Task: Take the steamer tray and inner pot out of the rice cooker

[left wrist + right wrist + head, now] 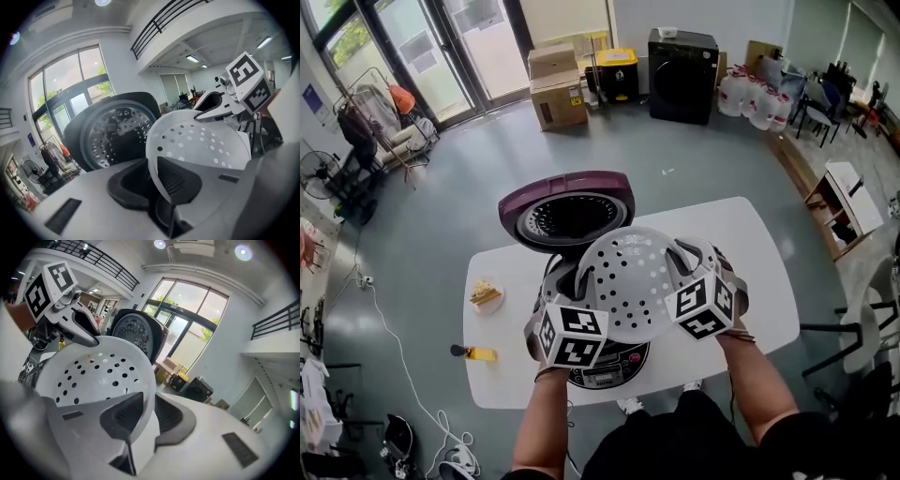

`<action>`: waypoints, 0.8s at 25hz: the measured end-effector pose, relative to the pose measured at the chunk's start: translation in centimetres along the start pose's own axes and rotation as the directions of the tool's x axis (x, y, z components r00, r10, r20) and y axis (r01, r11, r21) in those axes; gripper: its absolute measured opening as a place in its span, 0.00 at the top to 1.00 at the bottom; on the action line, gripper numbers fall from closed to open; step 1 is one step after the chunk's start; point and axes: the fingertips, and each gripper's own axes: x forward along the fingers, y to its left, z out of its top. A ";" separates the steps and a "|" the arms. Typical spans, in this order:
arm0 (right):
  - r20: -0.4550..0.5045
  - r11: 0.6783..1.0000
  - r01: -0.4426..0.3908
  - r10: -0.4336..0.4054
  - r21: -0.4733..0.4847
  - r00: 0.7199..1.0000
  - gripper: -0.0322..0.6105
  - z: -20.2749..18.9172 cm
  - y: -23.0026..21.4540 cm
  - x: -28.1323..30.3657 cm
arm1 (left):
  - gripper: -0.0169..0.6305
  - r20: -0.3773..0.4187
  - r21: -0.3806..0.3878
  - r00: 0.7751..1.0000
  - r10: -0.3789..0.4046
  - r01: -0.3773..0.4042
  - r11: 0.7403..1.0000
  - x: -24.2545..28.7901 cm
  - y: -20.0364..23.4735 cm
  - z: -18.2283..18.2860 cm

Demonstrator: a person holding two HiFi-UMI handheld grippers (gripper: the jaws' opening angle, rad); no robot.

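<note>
A white perforated steamer tray (630, 277) hangs above the rice cooker (605, 361), which stands on the white table (502, 370) with its purple lid (567, 202) swung up. My left gripper (581, 298) is shut on the tray's left rim (152, 164). At the opposite side my right gripper (682, 281) is shut on the right rim (149, 380). The tray's holed inside (199, 140) fills the left gripper view, with the lid's metal underside (115, 133) behind it. In the right gripper view the holed bowl (93, 373) is seen too. The inner pot is hidden under the tray.
A small plate of food (486, 296) and a yellow-handled tool (473, 353) lie on the table's left part. Cardboard boxes (557, 86), a black appliance (682, 75) and water jugs (755, 98) stand across the floor. A cabinet (844, 206) is at the right.
</note>
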 end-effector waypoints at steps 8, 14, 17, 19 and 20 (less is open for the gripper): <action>-0.013 1.000 -0.005 0.005 0.011 1.000 0.83 -7.7 -7.2 -2.7 | 0.87 -0.013 0.017 1.000 -0.018 0.018 1.000 3.0 -8.7 5.9; -0.039 1.000 0.011 -0.010 0.013 0.999 0.83 -14.0 -11.5 -3.8 | 0.87 -0.010 0.006 0.999 -0.046 0.046 0.999 6.2 -15.2 8.6; -0.070 1.000 0.002 0.000 0.024 0.998 0.84 -17.2 -13.3 -3.4 | 0.87 -0.026 -0.001 0.997 -0.067 0.067 0.998 8.5 -18.3 9.1; -0.092 1.000 -0.013 0.015 0.024 0.996 0.84 -19.2 -14.1 -2.8 | 0.87 -0.042 -0.016 0.996 -0.077 0.076 0.997 10.2 -20.0 9.1; -0.105 0.999 -0.023 0.025 0.024 0.994 0.84 -20.3 -14.4 -2.4 | 0.87 -0.051 -0.025 0.995 -0.082 0.081 0.996 11.1 -20.7 9.0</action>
